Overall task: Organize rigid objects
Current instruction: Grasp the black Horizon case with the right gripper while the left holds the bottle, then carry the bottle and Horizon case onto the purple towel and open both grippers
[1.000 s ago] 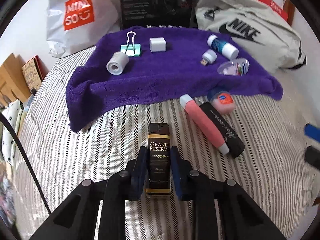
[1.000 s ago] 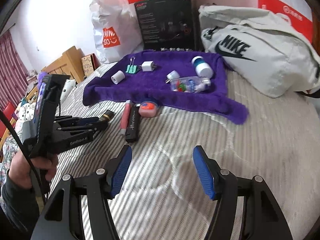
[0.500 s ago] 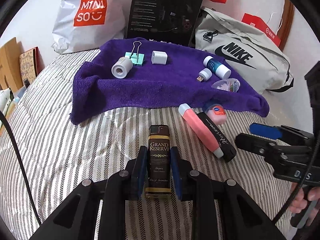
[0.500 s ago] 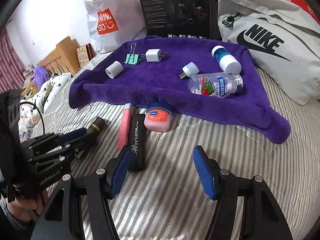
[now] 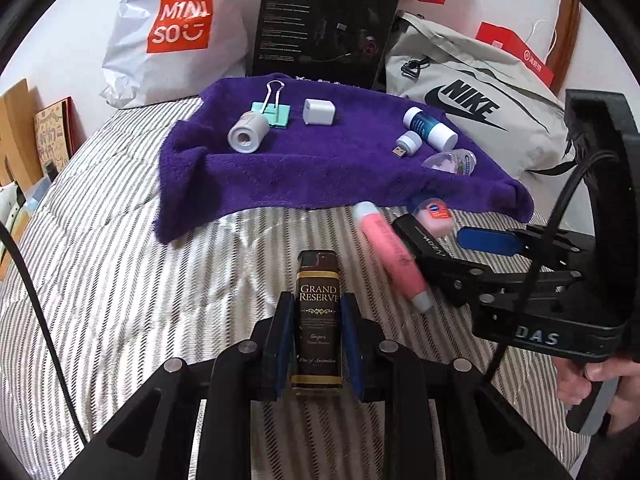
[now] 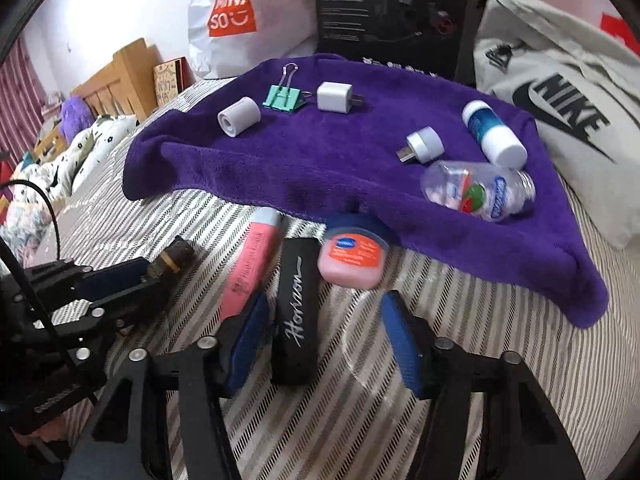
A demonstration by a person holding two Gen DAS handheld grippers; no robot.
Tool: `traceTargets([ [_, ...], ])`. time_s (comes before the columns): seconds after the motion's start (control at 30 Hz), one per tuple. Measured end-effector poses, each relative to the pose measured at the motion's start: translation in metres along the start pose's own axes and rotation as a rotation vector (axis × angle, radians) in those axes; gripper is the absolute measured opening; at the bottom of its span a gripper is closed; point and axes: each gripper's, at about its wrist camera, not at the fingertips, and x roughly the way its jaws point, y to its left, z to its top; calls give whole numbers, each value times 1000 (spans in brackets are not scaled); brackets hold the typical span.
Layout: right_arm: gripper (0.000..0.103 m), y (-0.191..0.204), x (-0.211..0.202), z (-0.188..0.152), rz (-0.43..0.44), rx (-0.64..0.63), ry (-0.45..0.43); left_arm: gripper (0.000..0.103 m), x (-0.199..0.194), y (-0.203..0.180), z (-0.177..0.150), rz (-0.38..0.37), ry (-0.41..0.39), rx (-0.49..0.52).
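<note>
My left gripper [image 5: 317, 300] is shut on a dark "Grand Reserve" lighter [image 5: 319, 320], held upright just above the striped bed cover. My right gripper [image 6: 325, 304] is open and low over the bed. A black "Horizon" case [image 6: 296, 312] lies between its blue pads [image 6: 248, 340], close to the left one. A pink tube [image 6: 250, 260] lies just left of the case. A pink Vaseline tub [image 6: 352, 260] sits just beyond it, at the edge of the purple towel [image 6: 340, 152]. On the towel lie a grey roll [image 6: 239, 117], a teal binder clip [image 6: 283, 98], a white charger [image 6: 334, 98] and small bottles.
A Miniso bag [image 5: 168, 36], a black box [image 5: 324, 24] and a Nike bag [image 5: 472, 104] stand behind the towel. A wooden headboard [image 6: 120, 76] and patterned bedding lie far left. A hand [image 5: 592, 376] holds the right gripper's handle. Striped bed cover [image 5: 120, 280] spreads on the left.
My right gripper has moved forward and down until its open fingers straddle the black case. My left gripper still holds the lighter in about the same place.
</note>
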Motion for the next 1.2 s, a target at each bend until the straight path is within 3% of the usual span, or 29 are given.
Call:
traceTargets([
  [0.13, 44, 4, 0, -1, -13, -11, -23, 23, 0, -2, 0, 25, -3, 18],
  [0.2, 31, 3, -4, -6, 2, -24, -35, 23, 2, -7, 0, 53, -1, 42],
  [0.3, 27, -1, -11, -14, 10, -36, -29, 23, 2, -10, 0, 70, 1, 59],
  [0.6, 25, -4, -11, -18, 17, -46, -54, 23, 3, -16, -1, 114, 4, 97],
  [0.87, 23, -12, -18, -21, 58, -7, -46, 23, 3, -13, -1, 98, 3, 83],
  [1.03, 23, -15, -39, -33, 35, -24, -46, 23, 1, -13, -2, 73, -1, 80],
  [1.2, 23, -19, -38, -43, -2, -53, -3, 23, 0, -21, -6, 97, 17, 124],
])
